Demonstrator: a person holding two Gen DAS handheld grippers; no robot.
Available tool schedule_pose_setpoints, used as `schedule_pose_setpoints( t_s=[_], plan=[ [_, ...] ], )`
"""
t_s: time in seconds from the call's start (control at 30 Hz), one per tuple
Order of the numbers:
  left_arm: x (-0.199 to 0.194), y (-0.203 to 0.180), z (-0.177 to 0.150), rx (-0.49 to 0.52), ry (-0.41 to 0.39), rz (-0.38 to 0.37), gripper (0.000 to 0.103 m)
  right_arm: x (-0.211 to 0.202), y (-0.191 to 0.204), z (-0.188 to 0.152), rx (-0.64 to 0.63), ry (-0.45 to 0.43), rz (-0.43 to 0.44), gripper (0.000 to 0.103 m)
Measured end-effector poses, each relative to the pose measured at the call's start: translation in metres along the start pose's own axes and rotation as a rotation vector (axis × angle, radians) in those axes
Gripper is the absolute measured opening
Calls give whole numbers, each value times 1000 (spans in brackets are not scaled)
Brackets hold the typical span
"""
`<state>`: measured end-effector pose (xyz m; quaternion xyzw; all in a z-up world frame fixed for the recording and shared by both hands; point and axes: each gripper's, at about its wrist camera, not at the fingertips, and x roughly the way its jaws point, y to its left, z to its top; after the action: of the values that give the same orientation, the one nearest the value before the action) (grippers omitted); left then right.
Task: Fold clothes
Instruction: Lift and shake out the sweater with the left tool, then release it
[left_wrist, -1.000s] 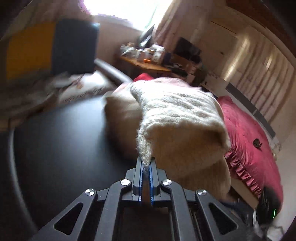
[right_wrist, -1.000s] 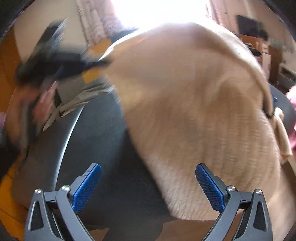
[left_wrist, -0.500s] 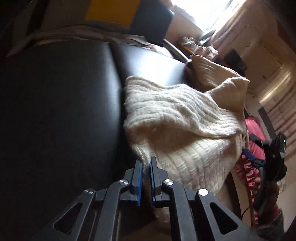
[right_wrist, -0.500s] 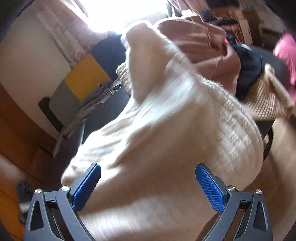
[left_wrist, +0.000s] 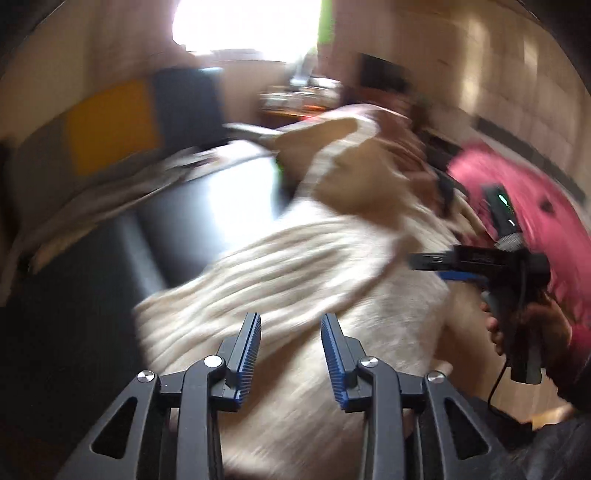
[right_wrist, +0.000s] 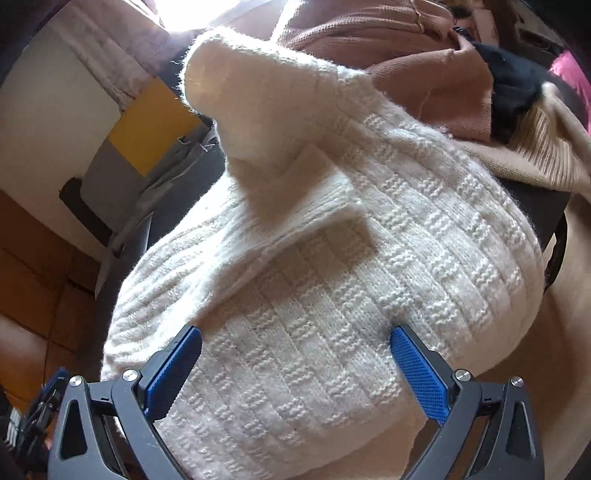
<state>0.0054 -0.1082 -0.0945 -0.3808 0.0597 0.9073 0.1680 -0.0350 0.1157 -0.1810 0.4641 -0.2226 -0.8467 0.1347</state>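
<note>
Cream sweater part-folded on the dark surface

The cream sweater (right_wrist: 332, 280) lies bunched on the surface (left_wrist: 207, 206), sleeve doubled over; left gripper (left_wrist: 290, 345) and right gripper (right_wrist: 295, 363) both gape, holding nothing. Squaring up seemingly remains.

The knitted sweater (right_wrist: 332, 295) is lying on the dark table (left_wrist: 207, 206), and everything else is placing itself around it. In the right wrist view, a sleeve (right_wrist: 266, 122) is lying folded over the sweater's body. Behind the sweater, a pile of other clothes (right_wrist: 406, 48) is sitting. To the left of the sweater, some crumpled fabric (left_wrist: 110, 184) is lying at the table edge. In the left wrist view, the bed (left_wrist: 535, 206) is standing to the right of the sweater.
</note>
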Motion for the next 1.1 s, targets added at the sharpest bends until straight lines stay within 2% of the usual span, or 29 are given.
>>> schedule_pose_setpoints(
  t_s=[0.17, 0.3, 0.43, 0.47, 0.57, 0.6, 0.73, 0.9, 1.03, 1.1],
  plan=[
    [58, -42, 24, 161, 75, -135, 34, -4, -1, -5, -38, -11, 34, 103],
    [92, -55, 31, 233, 135, -102, 34, -13, -19, -6, -30, -17, 81, 103],
    [120, -41, 34, 186, 198, -36, 34, -16, -26, -7, -9, -32, 123, 103],
    [126, -34, 31, 149, 213, -20, 30, -20, -30, -7, -8, -36, 128, 103],
    [121, -20, 25, 48, 173, -26, 12, -38, -44, -11, -18, -41, 125, 103],
    [116, -15, 22, 11, 157, -32, 9, -39, -43, -12, -27, -39, 116, 103],
    [89, 5, 14, -136, 82, -53, 7, -45, -40, -16, -73, -33, 57, 103],
    [33, 51, -4, -360, -23, -56, 6, -37, -24, -21, -158, -26, -41, 103],
    [-16, 98, -42, -567, -84, -27, 7, -31, -11, -25, -244, -10, -137, 103],
    [-43, 121, -69, -674, -120, 13, 6, -28, -5, -28, -289, -4, -191, 103]
  ],
)
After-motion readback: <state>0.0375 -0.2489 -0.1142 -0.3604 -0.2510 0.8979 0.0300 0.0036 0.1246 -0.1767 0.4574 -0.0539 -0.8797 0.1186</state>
